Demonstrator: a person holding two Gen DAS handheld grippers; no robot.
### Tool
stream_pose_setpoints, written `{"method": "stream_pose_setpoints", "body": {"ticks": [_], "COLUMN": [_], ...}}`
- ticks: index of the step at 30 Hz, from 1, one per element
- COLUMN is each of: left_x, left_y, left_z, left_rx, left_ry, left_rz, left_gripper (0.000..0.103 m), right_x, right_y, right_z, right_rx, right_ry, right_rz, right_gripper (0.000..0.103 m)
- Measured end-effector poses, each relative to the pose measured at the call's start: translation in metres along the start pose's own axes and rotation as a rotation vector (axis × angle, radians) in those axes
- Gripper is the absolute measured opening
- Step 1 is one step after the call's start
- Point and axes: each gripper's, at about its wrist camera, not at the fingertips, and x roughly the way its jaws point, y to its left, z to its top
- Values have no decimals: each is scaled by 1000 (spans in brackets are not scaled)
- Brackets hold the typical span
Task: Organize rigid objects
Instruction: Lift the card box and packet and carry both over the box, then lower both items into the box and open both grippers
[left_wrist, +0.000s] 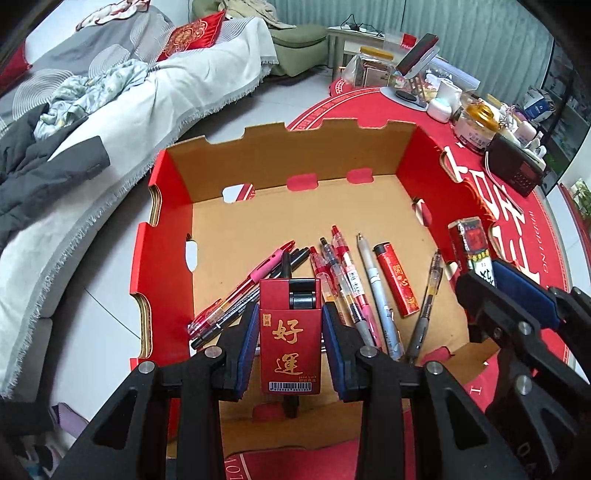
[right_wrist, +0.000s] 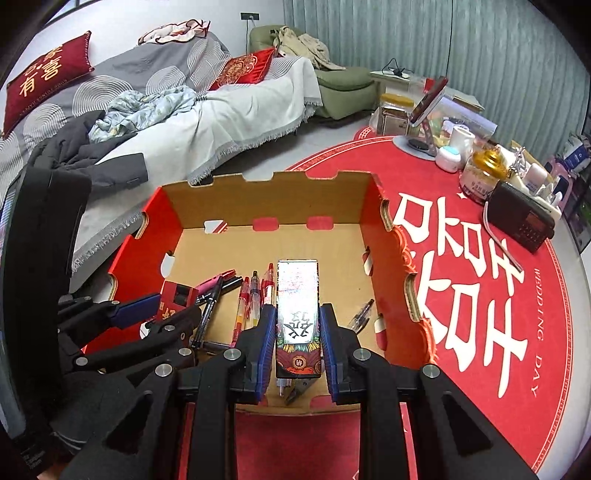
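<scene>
A red cardboard box (left_wrist: 166, 229) with a brown inside sits on the red round table; it also shows in the right wrist view (right_wrist: 391, 266). Several pens (left_wrist: 343, 280) and a slim red lighter (left_wrist: 396, 282) lie on its floor. My left gripper (left_wrist: 290, 332) is shut on a red lighter with gold characters (left_wrist: 289, 339), held above the pens near the box's front. My right gripper (right_wrist: 298, 339) is shut on a patterned lighter with a silver face (right_wrist: 297, 295), held over the box's right part. Each gripper shows in the other's view, the right (left_wrist: 480, 277) and the left (right_wrist: 162, 306).
Jars (right_wrist: 480, 177), a phone on a stand (right_wrist: 428, 103), a black radio (right_wrist: 521, 221) and small items crowd the table's far right. A sofa with blankets and red cushions (right_wrist: 166, 103) stands to the left beyond the box.
</scene>
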Motion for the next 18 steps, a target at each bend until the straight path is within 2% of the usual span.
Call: {"method": "stream_pose_setpoints", "body": {"ticks": [18], "left_x": [8], "left_y": [6], "left_z": [1], "left_rx": [-8], "left_ry": [15], "left_rz": [1], "left_gripper": [37], "right_x": [16], "right_y": [2], "right_z": [2], "right_rx": [-4], "right_ry": [26], "right_rz": [-4], "right_gripper": [25]}}
